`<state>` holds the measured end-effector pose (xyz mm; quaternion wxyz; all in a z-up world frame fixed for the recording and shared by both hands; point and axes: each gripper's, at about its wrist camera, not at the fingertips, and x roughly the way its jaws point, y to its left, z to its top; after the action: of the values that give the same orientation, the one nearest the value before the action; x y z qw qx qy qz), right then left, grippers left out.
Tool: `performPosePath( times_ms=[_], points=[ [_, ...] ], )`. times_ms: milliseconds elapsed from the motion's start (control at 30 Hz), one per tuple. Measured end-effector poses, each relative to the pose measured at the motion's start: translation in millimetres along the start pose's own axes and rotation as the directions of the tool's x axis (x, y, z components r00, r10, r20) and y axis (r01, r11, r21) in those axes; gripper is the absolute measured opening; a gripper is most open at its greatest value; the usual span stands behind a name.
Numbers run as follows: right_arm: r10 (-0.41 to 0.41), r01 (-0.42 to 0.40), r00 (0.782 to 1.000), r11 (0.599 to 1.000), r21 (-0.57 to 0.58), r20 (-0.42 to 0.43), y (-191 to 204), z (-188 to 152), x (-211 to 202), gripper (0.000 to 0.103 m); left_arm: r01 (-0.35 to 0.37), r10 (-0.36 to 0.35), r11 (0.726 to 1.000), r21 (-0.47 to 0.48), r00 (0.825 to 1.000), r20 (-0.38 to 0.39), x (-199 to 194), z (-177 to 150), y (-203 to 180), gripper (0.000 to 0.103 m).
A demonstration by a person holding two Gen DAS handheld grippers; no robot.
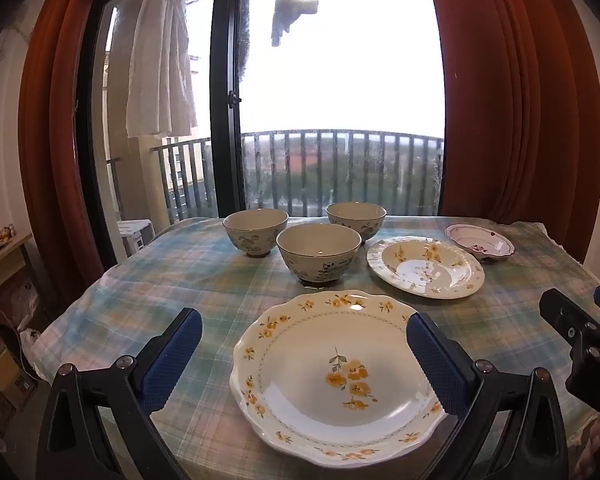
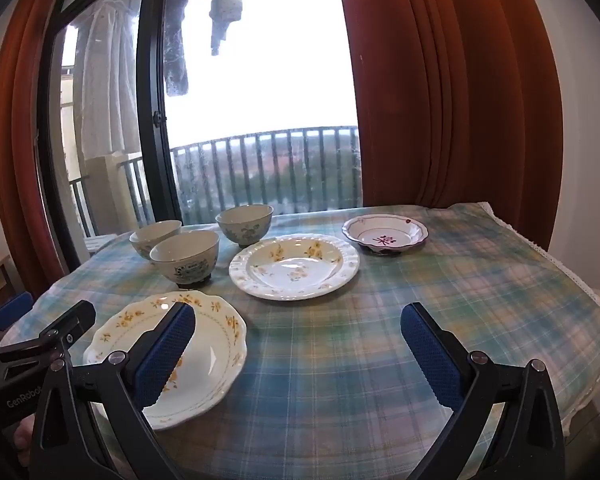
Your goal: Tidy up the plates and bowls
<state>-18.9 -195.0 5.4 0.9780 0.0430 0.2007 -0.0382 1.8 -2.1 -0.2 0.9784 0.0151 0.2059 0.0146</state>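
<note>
Nearest the left wrist camera, the left gripper [image 1: 304,344] hovers with its jaws spread wide and nothing between the blue pads, framing the scalloped plate [image 1: 336,376], a cream dish with yellow flower sprigs round its wavy rim and one sprig in the well, lying flat on the near part of the bench [image 1: 180,280] under a blue-green plaid cloth. In the right wrist view the right gripper [image 2: 298,340] likewise has its jaws wide apart over bare cloth, and the same scalloped plate sits at lower left, partly hidden behind the left finger. Only the left view shows that plate whole; only the right view shows the bench's open right side and lace-edged cloth hem, and the left gripper's black body at its left edge, while the left view catches the right gripper at its right edge. Farther back lies the ribbed plate [image 1: 425,267], white with yellow blossoms, well apart from the scalloped one. Beyond it, near the far right edge, rests the small dish [image 1: 480,242] with a purple-red flower and a dark rim line. Left of the plates stand three bowls [image 1: 318,251], upright, close together, grey-cream with blue-grey patterns. Behind are a glass balcony door [image 1: 340,120] and rust-red curtains [image 1: 520,100].
</note>
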Motion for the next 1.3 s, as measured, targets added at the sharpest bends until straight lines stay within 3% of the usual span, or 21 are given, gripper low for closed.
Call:
performPosePath(
  times_ms=[333,1300],
  points=[
    [-0.021,0.02,0.999,0.998,-0.056,-0.024,9.2,0.0,12.8,0.103,0.09,-0.09,0.996,0.018,0.996,-0.009,13.2,-6.7,-0.1,0.103],
    [-0.027,0.026,0.999,0.999,-0.04,-0.021,11.0,-5.9,8.0,0.103,0.079,-0.079,0.997,0.016,0.997,-0.004,7.3,-7.9,-3.9,0.103]
  ],
)
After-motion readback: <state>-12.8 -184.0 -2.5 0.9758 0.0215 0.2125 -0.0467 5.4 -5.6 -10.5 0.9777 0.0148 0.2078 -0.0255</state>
